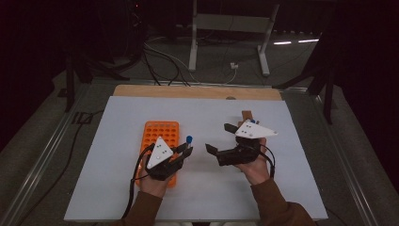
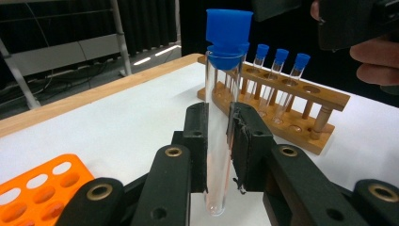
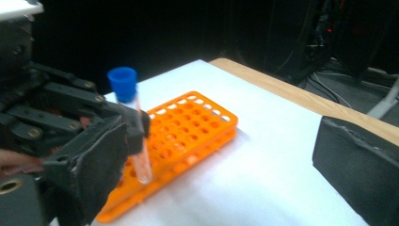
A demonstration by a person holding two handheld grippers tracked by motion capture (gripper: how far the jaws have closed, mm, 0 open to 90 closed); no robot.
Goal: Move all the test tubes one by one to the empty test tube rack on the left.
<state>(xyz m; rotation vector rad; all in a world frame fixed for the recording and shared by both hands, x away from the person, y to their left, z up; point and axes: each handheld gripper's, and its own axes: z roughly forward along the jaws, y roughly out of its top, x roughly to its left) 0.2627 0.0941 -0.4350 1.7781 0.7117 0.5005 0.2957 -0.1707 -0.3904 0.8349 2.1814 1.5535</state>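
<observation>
Right now my left tool is clamped on the blue-capped test tube, upright and just right of the orange rack, likely so it drops straight into a hole. My right tool gapes wide, nothing in it, near the wooden rack on the tabletop, probably clear after a handover.

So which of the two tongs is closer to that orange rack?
Left. The left tongs hold a blue-capped tube right beside the orange rack; the right tongs hang open further away, nearer the wooden rack.
</observation>
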